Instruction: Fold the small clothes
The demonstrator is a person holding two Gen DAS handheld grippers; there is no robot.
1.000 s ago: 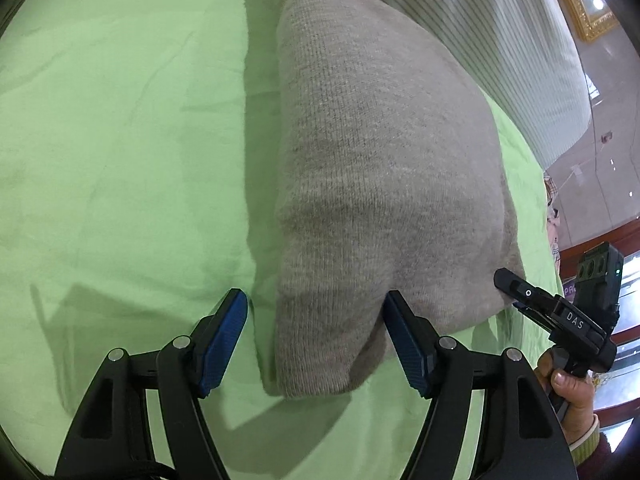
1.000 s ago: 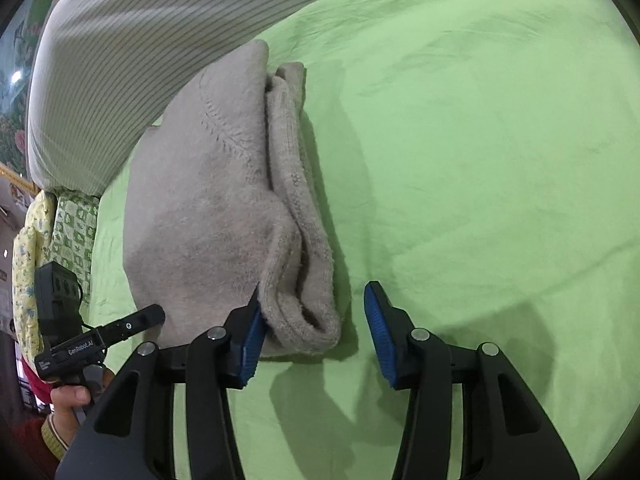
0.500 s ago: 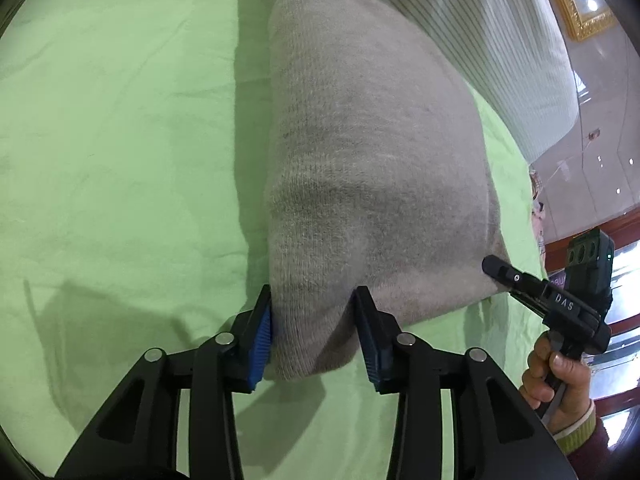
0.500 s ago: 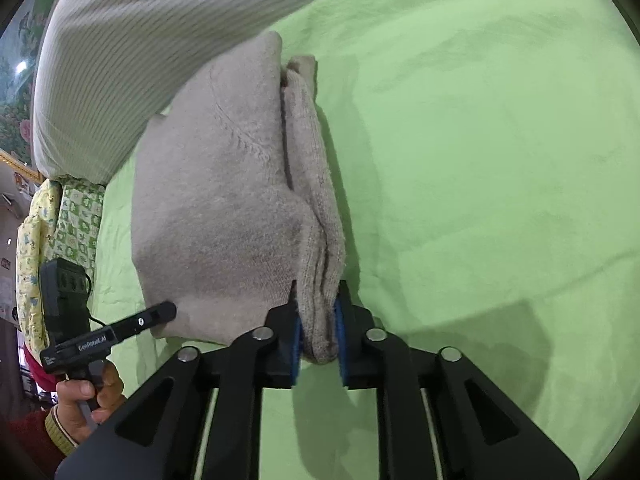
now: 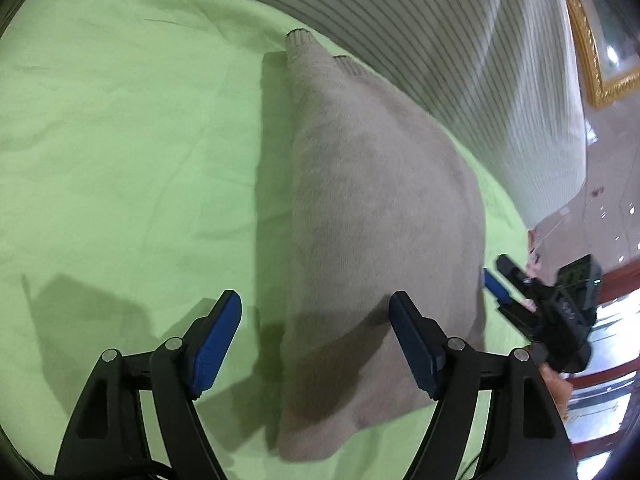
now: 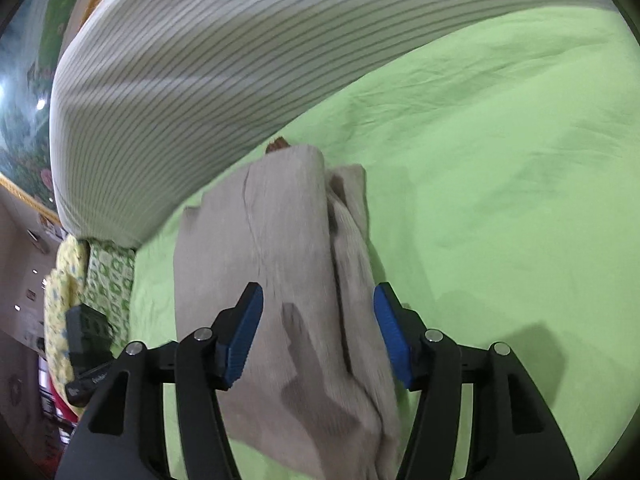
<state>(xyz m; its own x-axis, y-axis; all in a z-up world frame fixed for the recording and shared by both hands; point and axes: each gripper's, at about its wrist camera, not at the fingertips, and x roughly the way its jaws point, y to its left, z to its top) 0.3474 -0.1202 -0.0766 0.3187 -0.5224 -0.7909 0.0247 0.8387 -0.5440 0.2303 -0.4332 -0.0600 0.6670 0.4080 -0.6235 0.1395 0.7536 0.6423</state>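
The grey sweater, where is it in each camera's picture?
Left wrist: the sweater fills the middle, running from the top centre down between the open left gripper.
Right wrist: it lies in the lower middle, between the open right gripper.
Shared landmark: the striped pillow sits just behind it on the green sheet in both views.

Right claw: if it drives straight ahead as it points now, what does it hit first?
Likely the folded beige sweater, lying between the open right claw pads already; past it, the striped bedding. Depth unclear.
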